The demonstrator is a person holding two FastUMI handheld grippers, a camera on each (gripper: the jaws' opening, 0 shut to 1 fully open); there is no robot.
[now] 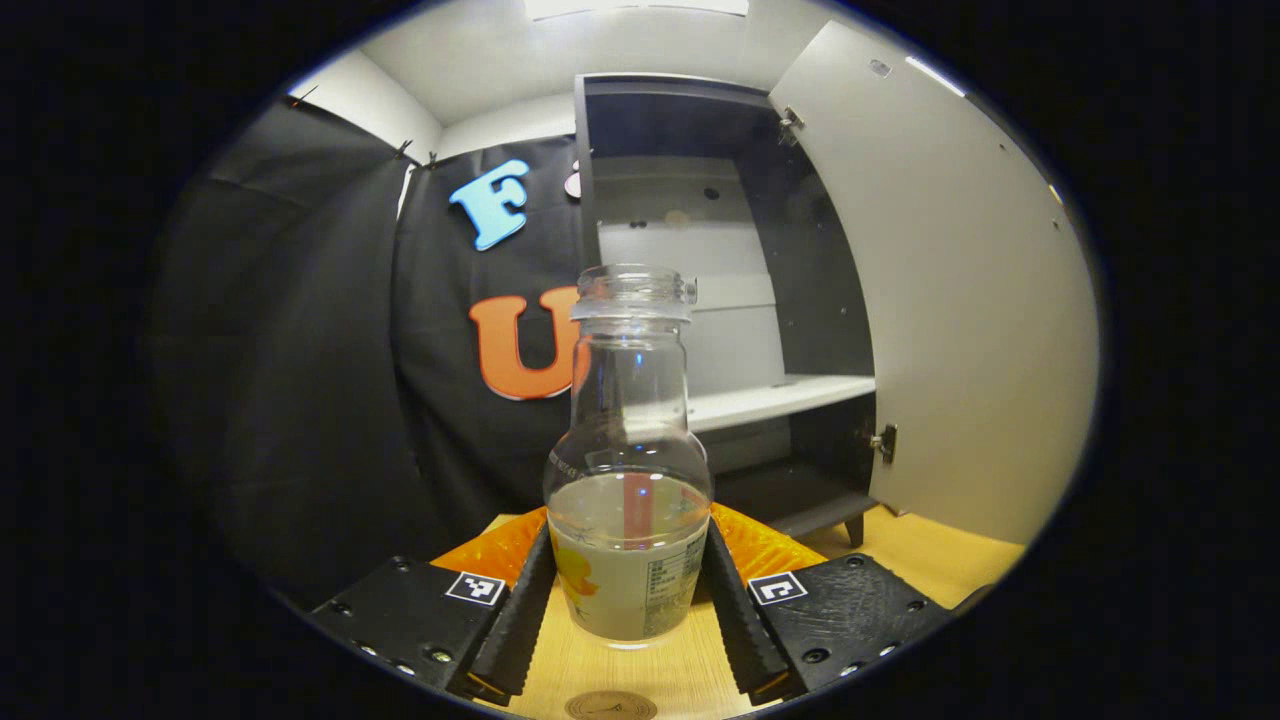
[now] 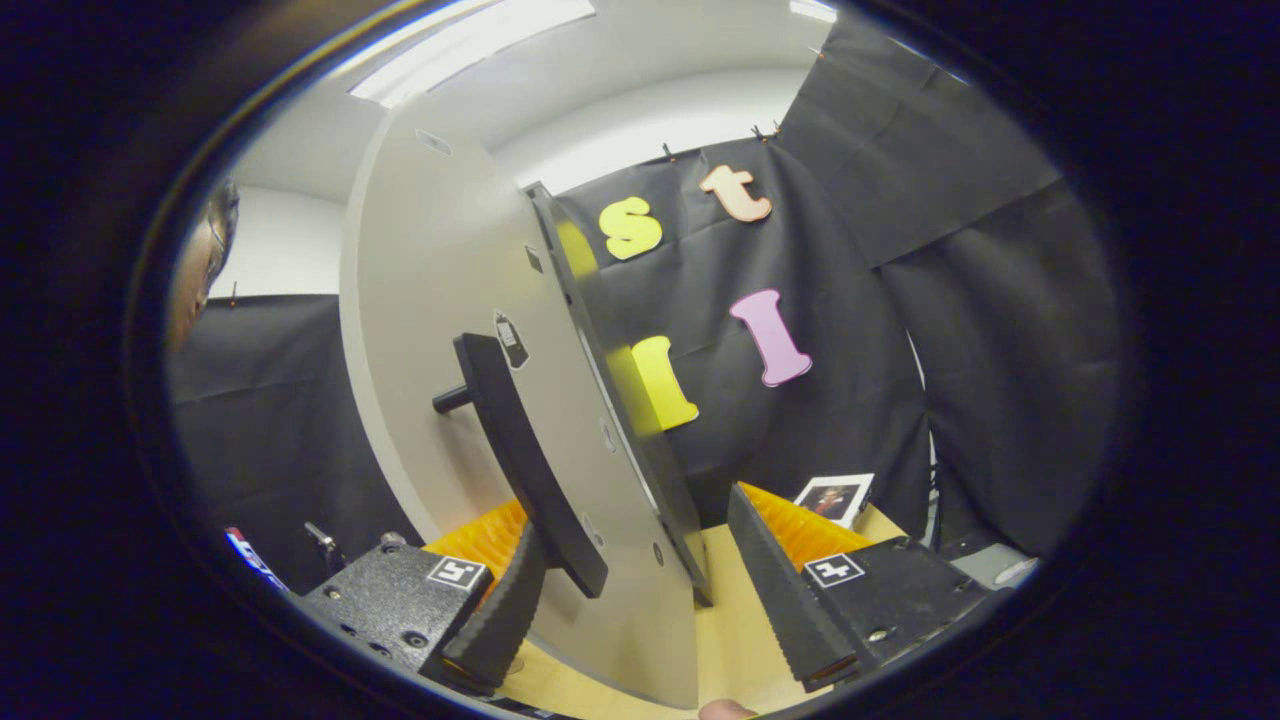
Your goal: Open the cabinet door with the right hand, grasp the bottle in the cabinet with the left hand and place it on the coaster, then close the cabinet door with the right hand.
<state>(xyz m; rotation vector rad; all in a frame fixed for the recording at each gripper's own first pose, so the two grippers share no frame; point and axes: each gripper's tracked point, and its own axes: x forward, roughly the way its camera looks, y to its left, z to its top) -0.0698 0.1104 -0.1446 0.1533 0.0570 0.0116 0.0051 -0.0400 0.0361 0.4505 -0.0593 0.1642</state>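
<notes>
Left gripper view: left gripper [image 1: 628,600] jaws pinch the uncapped clear glass bottle [image 1: 628,480] low on its labelled belly, above the wooden tabletop [image 1: 940,555]; likely slick, breakable; right gripper [image 2: 640,590] jaws wide, straddling the grey cabinet door's [image 2: 440,330] edge.

Left gripper [image 1: 628,610], seen in the left gripper view: two blocky, grainy-textured finger mounts, each carrying a small square black-and-white marker tag [image 1: 475,588] and round screws [image 1: 438,655] along its edges, with ribbed inner pads [image 1: 520,620] and ridged orange panels [image 1: 497,550] behind them. Right gripper [image 2: 640,590], in the right gripper view: the same build, with a tag [image 2: 456,572] on each mount, screw heads [image 2: 412,637], long serrated pads [image 2: 775,580] and orange ridged backing [image 2: 808,525].
</notes>
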